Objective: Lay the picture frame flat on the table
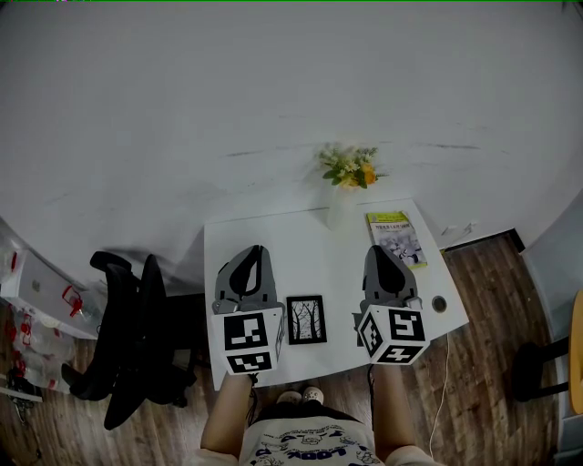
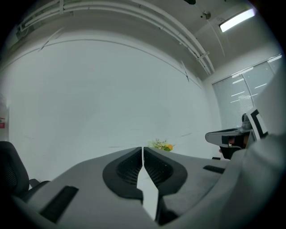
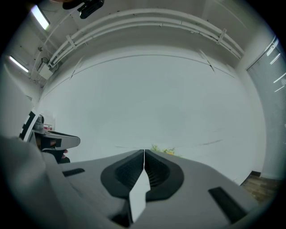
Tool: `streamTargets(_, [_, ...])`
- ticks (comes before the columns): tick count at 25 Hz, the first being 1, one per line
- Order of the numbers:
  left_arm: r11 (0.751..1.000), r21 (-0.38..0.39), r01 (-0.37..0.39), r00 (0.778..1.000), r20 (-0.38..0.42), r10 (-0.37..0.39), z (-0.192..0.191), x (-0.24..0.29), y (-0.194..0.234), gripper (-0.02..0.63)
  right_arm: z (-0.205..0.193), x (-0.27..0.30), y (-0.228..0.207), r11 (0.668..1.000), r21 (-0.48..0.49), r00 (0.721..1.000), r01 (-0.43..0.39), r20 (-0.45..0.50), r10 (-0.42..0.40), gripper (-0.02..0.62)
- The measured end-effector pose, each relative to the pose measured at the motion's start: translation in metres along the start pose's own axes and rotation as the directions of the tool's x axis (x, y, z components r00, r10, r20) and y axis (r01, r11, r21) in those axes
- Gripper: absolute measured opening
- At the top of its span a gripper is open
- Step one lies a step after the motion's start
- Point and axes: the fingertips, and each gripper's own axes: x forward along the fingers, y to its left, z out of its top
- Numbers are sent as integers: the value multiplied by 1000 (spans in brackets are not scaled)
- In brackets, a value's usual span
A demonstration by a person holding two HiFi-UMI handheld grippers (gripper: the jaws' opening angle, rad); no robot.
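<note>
a plain white wall [image 1: 273,100] fills the far side. the floor [image 1: 496,282] is dark wood plank. a small white table [image 1: 260,232] stands near the wall, with a black office chair [image 1: 127,337] just to its left. overhead, a strip light [image 2: 237,19] glows near ceiling rails [image 2: 134,13]. window panels [image 2: 243,91] stand off to the right.

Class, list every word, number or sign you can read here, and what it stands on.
Nothing reads with certainty.
Booklet cover: print too small.
Shirt: lettering too blurred.
Picture frame: tree drawing, no words.
Marker cubes: square patterns only, no words.
</note>
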Motion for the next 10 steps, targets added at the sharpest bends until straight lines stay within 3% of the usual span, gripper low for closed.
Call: streamTargets(10, [1000, 6, 9, 1000, 1, -9, 2, 0, -1, 32, -1, 0, -1, 1000, -2, 1000, 5, -8, -5, 31])
